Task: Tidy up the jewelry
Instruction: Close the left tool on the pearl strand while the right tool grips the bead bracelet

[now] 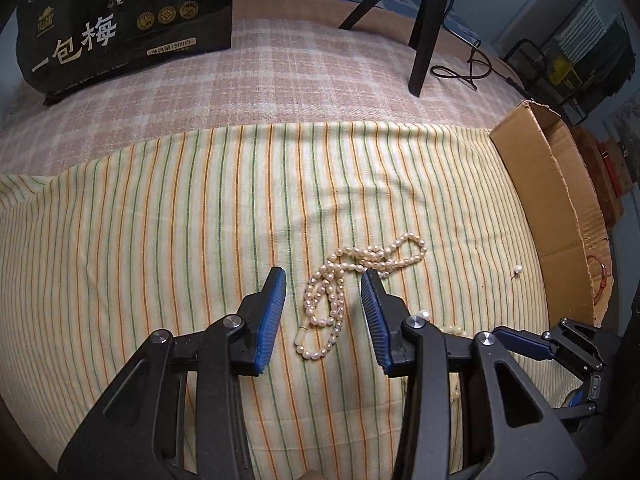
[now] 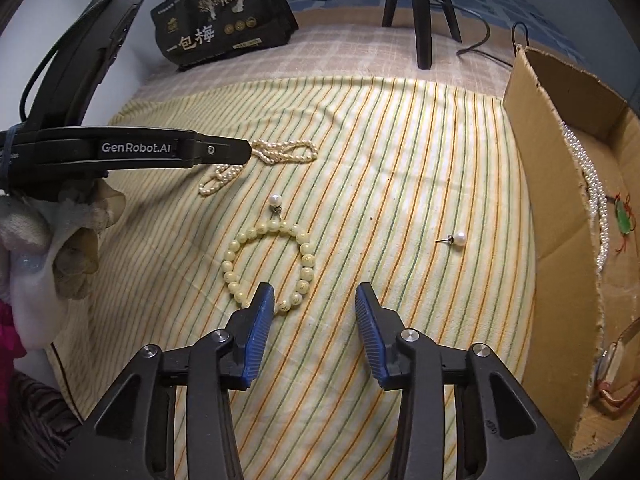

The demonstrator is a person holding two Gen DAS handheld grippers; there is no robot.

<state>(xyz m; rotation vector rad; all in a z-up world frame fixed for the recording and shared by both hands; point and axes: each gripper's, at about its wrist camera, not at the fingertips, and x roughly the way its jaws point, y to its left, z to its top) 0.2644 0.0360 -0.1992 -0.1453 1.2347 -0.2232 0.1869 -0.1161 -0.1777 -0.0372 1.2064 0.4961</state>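
Across the bed, a pink checked blanket (image 1: 280, 68) at the far side, overlaid nearer by a yellow striped cloth (image 1: 160, 220) with green and orange lines. At the far edge, black tripod legs (image 1: 424, 32) with a trailing cable, and a black snack bag (image 1: 128, 16) printed with gold trees and Chinese characters. Along the right edge of the cloth, an open cardboard box (image 2: 560, 168), holding a white pearl strand (image 2: 592, 188) draped down its inner wall, a small green pendant on red cord (image 2: 622, 218) beside that, and a pair of glasses (image 2: 616, 372) nearer the camera. On the cloth, well left of the box, a tangled pearl necklace (image 1: 352, 280), lying just ahead of and between the tips of the left gripper (image 1: 324, 292), jaws spread wide and holding nothing, no pad touching the beads. Nearer the right gripper (image 2: 315, 304), a cream beaded bracelet (image 2: 272, 264) in a round loop, its near side just beside the left blue pad (image 2: 258, 328); jaws wide there too, empty. Just beyond the bracelet, a pearl stud earring (image 2: 275, 201), almost touching the loop. Apart to the right, between bracelet and box, a second pearl stud earring (image 2: 456, 237) lying on its side, post pointing left.
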